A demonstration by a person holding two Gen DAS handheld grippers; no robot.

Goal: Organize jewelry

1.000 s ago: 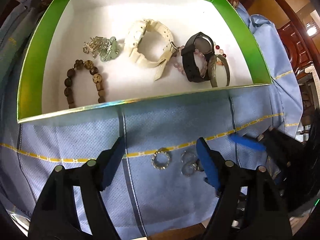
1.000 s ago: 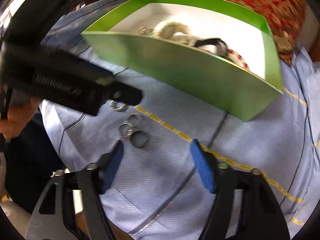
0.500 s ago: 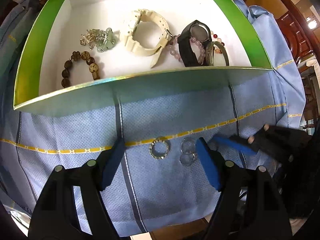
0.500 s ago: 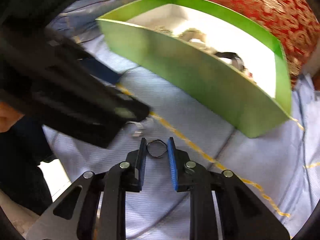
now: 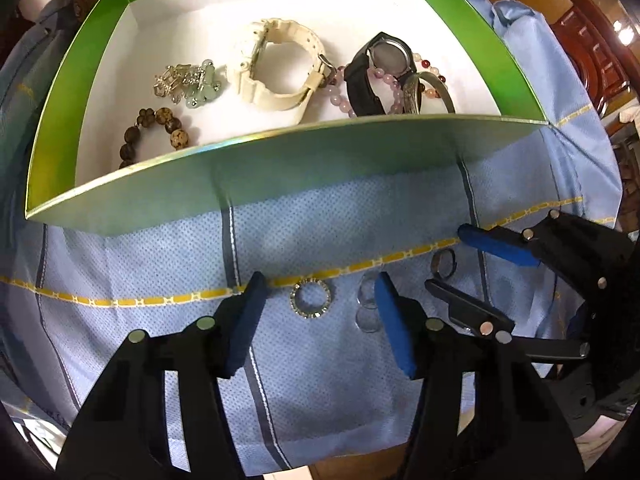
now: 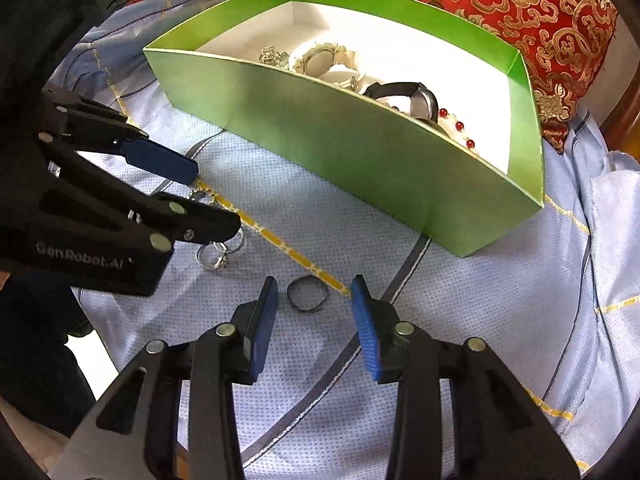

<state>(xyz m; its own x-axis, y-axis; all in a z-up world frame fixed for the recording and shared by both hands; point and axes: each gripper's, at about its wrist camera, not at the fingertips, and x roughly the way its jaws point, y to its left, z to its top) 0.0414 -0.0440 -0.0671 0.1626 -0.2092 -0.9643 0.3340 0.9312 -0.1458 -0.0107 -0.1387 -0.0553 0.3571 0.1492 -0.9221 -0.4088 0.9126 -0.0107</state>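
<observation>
A green box (image 5: pixel 280 160) with a white floor holds a white watch (image 5: pixel 276 76), a black watch (image 5: pixel 376 72), bead bracelets and charms. On the blue cloth in front lie a studded ring (image 5: pixel 310 298), two thin clear rings (image 5: pixel 367 308) and a dark ring (image 5: pixel 443 264). My left gripper (image 5: pixel 318 300) is open, low over the cloth, with the studded ring between its pads. My right gripper (image 6: pixel 314 298) is open, with the dark ring (image 6: pixel 306 298) lying on the cloth between its pads. The box (image 6: pixel 360 148) stands beyond it.
A red and gold patterned cushion (image 6: pixel 500 4) lies behind the box. Dark carved wood furniture (image 5: pixel 588 40) stands at the right. The cloth's front edge hangs over a wooden edge (image 5: pixel 352 468). The left gripper (image 6: pixel 188 200) covers part of the clear rings (image 6: pixel 218 252) in the right wrist view.
My right gripper was nearly closed around the dark ring half a second ago and has opened wide; the ring lies on the cloth. My left gripper has lowered slightly toward the studded ring.
</observation>
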